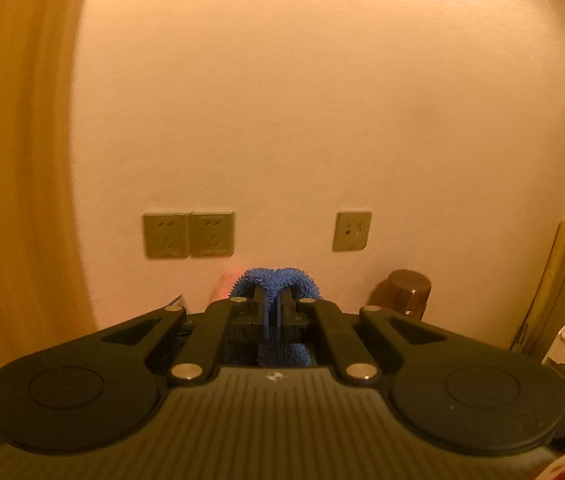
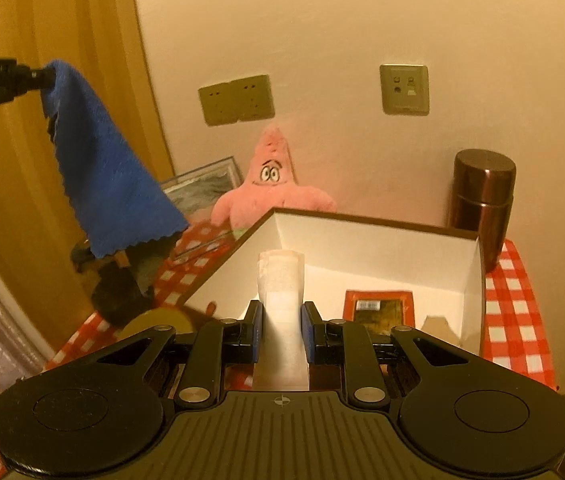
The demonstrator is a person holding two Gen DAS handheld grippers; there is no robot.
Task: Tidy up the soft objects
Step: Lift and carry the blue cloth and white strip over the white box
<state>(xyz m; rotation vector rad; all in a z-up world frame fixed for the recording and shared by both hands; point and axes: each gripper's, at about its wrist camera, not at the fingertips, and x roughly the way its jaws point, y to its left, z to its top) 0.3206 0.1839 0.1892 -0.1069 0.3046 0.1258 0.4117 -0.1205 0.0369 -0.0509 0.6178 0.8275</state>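
Left gripper (image 1: 273, 308) clamped tight on a blue cloth (image 2: 106, 164); cloth hangs free from the jaws, at 10 o'clock in the right wrist view, above the checked tablecloth (image 2: 518, 316). Right gripper (image 2: 281, 330) closed narrow on a pale folded cloth (image 2: 282, 280), held over the open white box (image 2: 362, 240). Pink plush star (image 2: 270, 184) sits behind the box at 12 o'clock, brown flask (image 2: 482, 200) at 2 o'clock.

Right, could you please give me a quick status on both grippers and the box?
Left gripper shut on blue cloth, held high. Right gripper shut on pale roll, at open box. Path clear; packet already inside.
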